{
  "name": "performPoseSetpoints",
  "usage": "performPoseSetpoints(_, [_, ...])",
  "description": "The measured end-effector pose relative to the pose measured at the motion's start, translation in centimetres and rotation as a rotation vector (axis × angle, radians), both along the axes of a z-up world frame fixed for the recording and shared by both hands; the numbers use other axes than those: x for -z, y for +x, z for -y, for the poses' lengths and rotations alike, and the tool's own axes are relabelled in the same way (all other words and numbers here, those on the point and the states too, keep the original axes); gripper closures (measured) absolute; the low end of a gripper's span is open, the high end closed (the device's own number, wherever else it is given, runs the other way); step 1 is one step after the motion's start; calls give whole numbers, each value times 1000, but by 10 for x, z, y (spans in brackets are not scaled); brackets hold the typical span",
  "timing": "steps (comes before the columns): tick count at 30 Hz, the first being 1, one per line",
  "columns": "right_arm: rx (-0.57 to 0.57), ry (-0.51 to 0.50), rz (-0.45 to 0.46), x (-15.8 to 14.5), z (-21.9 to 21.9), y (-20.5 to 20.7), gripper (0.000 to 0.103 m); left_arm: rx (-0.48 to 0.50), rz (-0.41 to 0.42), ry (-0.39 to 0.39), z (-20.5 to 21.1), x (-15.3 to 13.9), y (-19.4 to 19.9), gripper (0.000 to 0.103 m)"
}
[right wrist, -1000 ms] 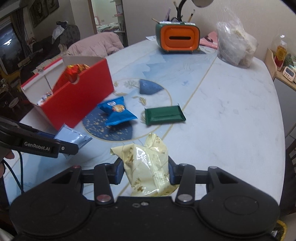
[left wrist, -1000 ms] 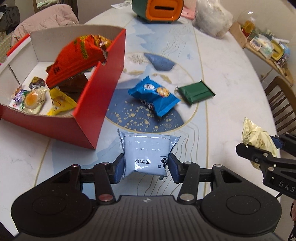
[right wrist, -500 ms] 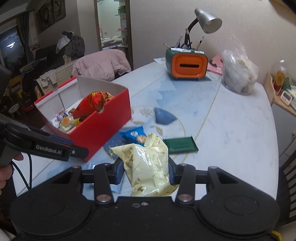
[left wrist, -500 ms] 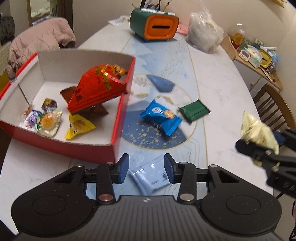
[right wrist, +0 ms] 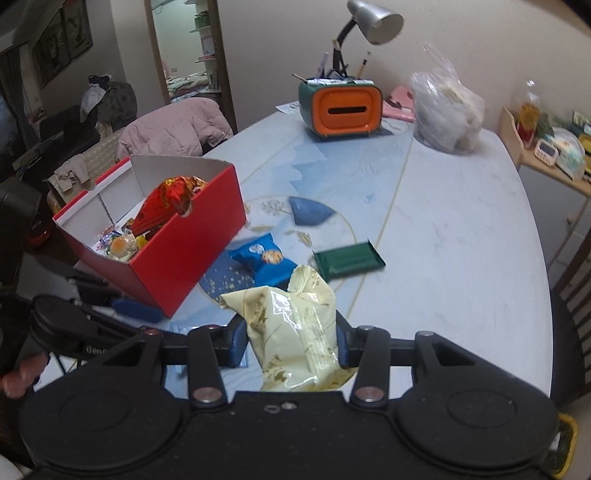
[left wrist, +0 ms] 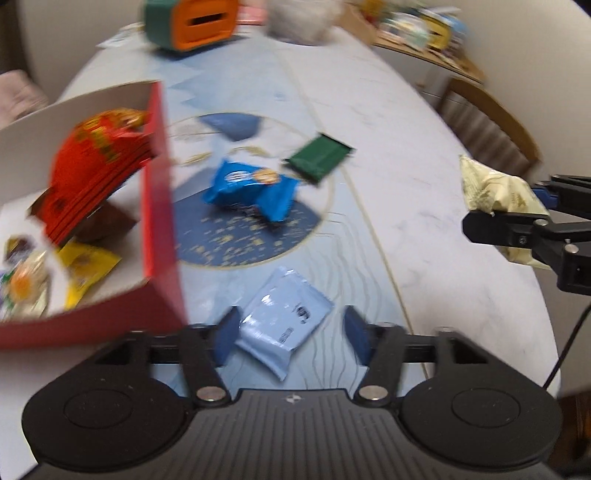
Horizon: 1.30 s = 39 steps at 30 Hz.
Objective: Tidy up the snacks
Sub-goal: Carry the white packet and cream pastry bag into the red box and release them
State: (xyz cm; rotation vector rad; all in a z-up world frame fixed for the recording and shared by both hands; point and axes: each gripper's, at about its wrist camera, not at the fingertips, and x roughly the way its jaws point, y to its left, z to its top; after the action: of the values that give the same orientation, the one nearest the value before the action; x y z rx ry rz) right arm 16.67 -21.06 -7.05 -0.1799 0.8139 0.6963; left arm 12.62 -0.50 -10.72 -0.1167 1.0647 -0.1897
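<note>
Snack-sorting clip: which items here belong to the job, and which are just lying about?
Part of the job:
- red box holding snacks
- pale blue packet between the open left jaws, on the table
- cream packet gripped by the right jaws
- blue snack packet
- green packet

Lying about:
- orange and green organiser
- desk lamp
- clear plastic bag
- pink jacket

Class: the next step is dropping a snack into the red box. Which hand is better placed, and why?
Right. Its gripper is shut on the cream packet; the left gripper has just been opening, and the pale blue packet lies loose between its fingers outside the box.
</note>
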Motion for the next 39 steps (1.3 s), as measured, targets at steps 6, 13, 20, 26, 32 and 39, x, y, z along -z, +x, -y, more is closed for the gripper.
performPoseSetpoints(6, [58,27,-42,11,13,-9,60,215,-90,25,9,21,23,28])
performPoseSetpoints(13, [161,34,-96,31,24,-29,60,357,-91,219,38,41,26,28])
performPoseSetpoints(20, [215,51,-126,43,21,-43,60,424,-124,271,42,55,35,28])
performPoseSetpoints(26, [238,60,-140,49,16,-47,60,394,-118,229,39,57,38,28])
performPoseSetpoints(32, [245,59,-137,48,14,-47,60,346,-72,213,38,54,26,52])
performPoseSetpoints(39, [245,43,-135,46,9,-45,60,212,-70,184,37,51,19,56])
